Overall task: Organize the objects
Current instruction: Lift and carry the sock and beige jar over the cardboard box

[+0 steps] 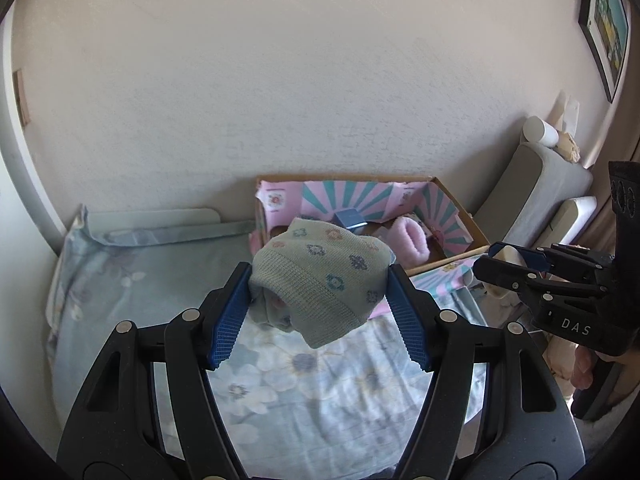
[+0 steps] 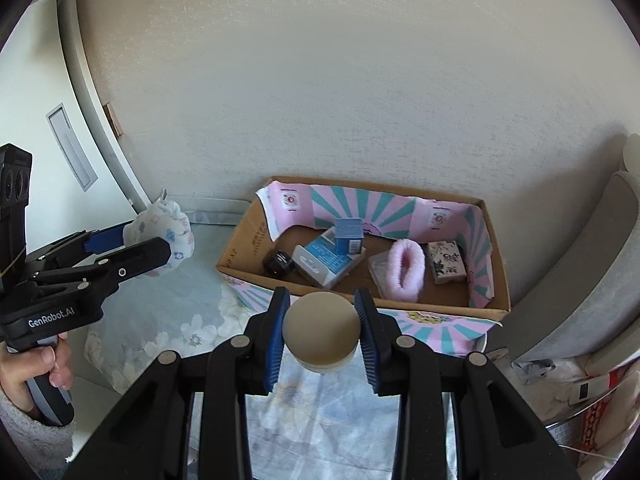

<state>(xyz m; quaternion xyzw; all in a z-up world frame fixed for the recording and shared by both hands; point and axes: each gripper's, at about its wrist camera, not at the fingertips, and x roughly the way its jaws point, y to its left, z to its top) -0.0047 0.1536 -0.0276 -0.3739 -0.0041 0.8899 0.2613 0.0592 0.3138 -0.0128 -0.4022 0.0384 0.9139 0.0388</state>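
Note:
My left gripper (image 1: 320, 292) is shut on a rolled grey-green knit sock with flower print (image 1: 320, 280) and holds it above the bed, just in front of the cardboard box (image 1: 468, 220). It also shows in the right wrist view (image 2: 160, 236). My right gripper (image 2: 322, 320) is shut on a round cream jar with a beige lid (image 2: 322, 326), held in front of the box's near wall (image 2: 400, 304). The box holds a pink fluffy slipper (image 2: 404, 270), blue-white cartons (image 2: 334, 258), a black item (image 2: 278, 262) and a floral packet (image 2: 446, 266).
The box stands on a floral bedsheet (image 1: 300, 380) against a beige wall. A grey cushion (image 1: 532, 196) with a white roll (image 1: 540, 130) stands to the right. A white door frame (image 2: 92, 100) is on the left. Cluttered bags (image 2: 580, 380) lie at the right.

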